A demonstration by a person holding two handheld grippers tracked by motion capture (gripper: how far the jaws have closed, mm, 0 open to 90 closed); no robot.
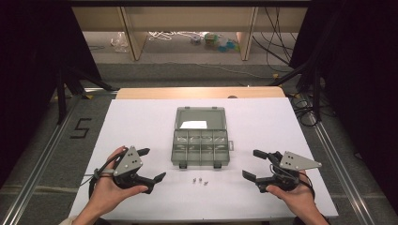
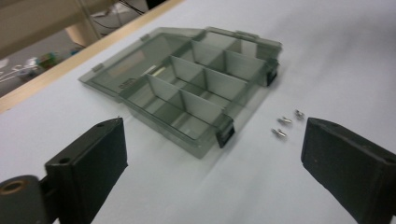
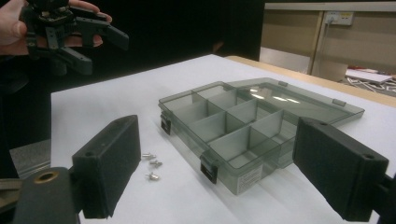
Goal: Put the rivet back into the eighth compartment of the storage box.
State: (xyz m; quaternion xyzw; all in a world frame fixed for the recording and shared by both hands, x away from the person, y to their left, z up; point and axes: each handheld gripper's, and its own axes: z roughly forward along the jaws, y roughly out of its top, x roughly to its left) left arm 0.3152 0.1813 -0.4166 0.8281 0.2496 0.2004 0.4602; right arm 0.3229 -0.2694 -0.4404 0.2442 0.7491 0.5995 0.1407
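High view: nothing is judged done yet, as the three small silver screws [image 1: 200, 181] lie loose on the white desk [image 1: 141, 122] just before the open smoky-grey plastic compartment box [image 1: 201, 147], with the left gripper [image 1: 146, 165] and right gripper [image 1: 253, 164] held apart and empty.

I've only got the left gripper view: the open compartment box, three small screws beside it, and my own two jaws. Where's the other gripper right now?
Observer: In the high view the right gripper sits low at the right of the white table, jaws apart, nothing between them.
Operator: Is the left gripper empty too?
Observer: Yes, the left gripper is open with nothing held, at the left of the box.
Operator: Anything on the lid?
Observer: A white label shows on the opened lid.
Operator: And the screws?
Observer: The screws lie on the table just in front of the box, between the two grippers.
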